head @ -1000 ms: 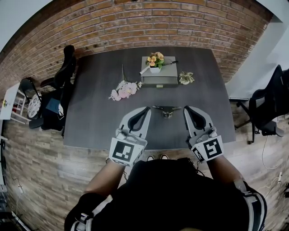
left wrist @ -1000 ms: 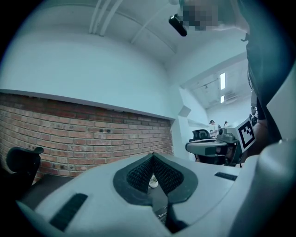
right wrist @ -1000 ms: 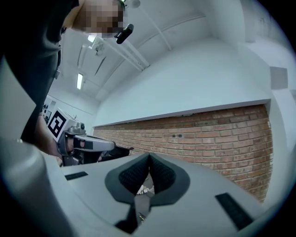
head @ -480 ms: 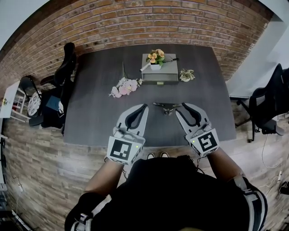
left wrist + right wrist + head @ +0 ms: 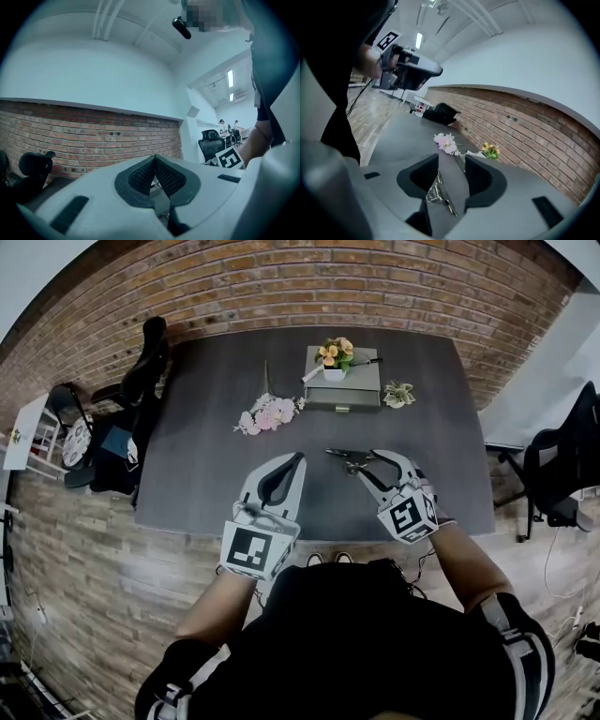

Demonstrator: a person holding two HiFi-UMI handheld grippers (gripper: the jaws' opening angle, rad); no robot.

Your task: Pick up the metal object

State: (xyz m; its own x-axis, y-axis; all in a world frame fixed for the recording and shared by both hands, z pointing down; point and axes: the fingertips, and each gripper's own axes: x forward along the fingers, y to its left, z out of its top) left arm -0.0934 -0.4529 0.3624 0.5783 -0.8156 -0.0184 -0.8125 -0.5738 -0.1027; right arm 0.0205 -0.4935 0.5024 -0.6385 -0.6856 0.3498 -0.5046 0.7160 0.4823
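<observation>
The metal object (image 5: 349,457), a thin silvery tool with a small clamp at its middle, lies flat on the dark table (image 5: 206,474). My right gripper (image 5: 377,465) is angled in from the right, its jaws opening around the tool's right end. In the right gripper view the metal object (image 5: 438,191) lies on the table between the dark pads (image 5: 423,176), which do not press on it. My left gripper (image 5: 298,458) hovers to the left of the tool, its jaws shut and empty. In its own view the left gripper (image 5: 155,159) shows its pads meeting at the tip.
A pink flower spray (image 5: 270,414) lies left of a grey box (image 5: 342,395) that carries a small flower pot (image 5: 337,356). A little plant (image 5: 400,394) sits to the box's right. Black chairs stand at the left (image 5: 141,371) and right (image 5: 572,465). A brick wall runs behind.
The right gripper has swung left toward the metal object, and its jaws have gone from shut to wide apart around the tool's end. The left gripper has hardly moved.
</observation>
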